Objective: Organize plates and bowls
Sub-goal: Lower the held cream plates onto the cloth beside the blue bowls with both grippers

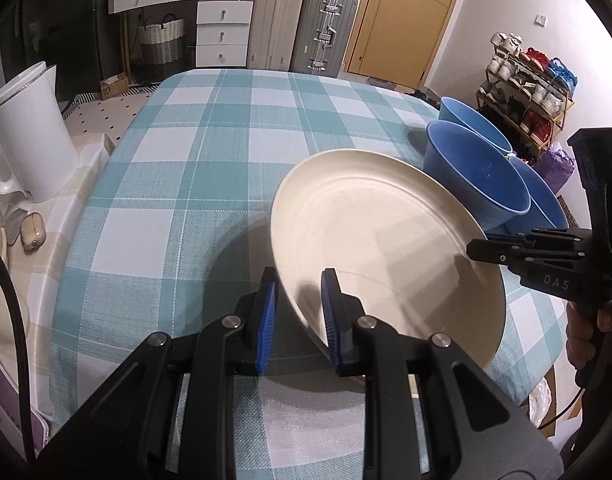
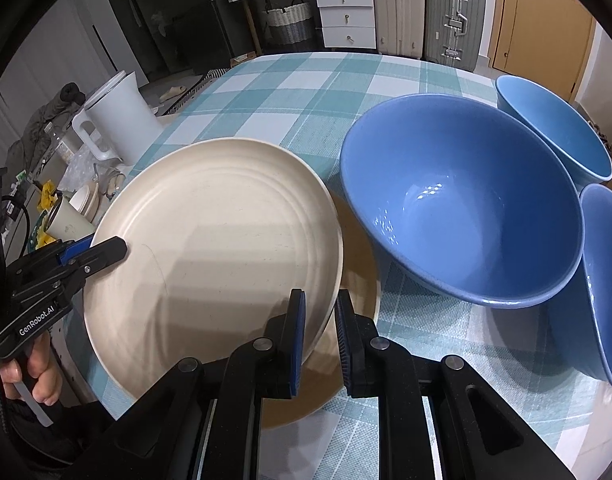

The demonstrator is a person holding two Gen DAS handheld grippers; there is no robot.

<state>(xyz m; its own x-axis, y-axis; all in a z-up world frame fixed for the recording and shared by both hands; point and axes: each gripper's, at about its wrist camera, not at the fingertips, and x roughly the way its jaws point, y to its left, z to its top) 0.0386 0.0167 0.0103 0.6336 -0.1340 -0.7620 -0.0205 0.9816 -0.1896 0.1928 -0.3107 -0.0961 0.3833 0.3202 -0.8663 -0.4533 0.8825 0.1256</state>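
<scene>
A cream plate [image 1: 378, 240] [image 2: 210, 248] hangs tilted just above the checked tablecloth, held from both sides. My left gripper [image 1: 300, 320] [image 2: 106, 250] is shut on its near-left rim. My right gripper [image 2: 321, 340] [image 1: 478, 250] is shut on the opposite rim. In the right wrist view a second cream plate [image 2: 362, 276] lies flat on the cloth directly under the held one, its edge showing past it. Three blue bowls stand upright to the right: a large one [image 2: 462, 200] [image 1: 474, 172], one behind it [image 2: 554, 128] [image 1: 470, 124], and one at the edge [image 2: 606, 280] [image 1: 542, 196].
A white kettle [image 1: 30, 132] [image 2: 122, 116] stands on a side surface left of the table, among small clutter. The checked tablecloth [image 1: 210, 160] stretches bare toward the far edge. Suitcases, white drawers and a shoe rack [image 1: 526, 92] stand beyond the table.
</scene>
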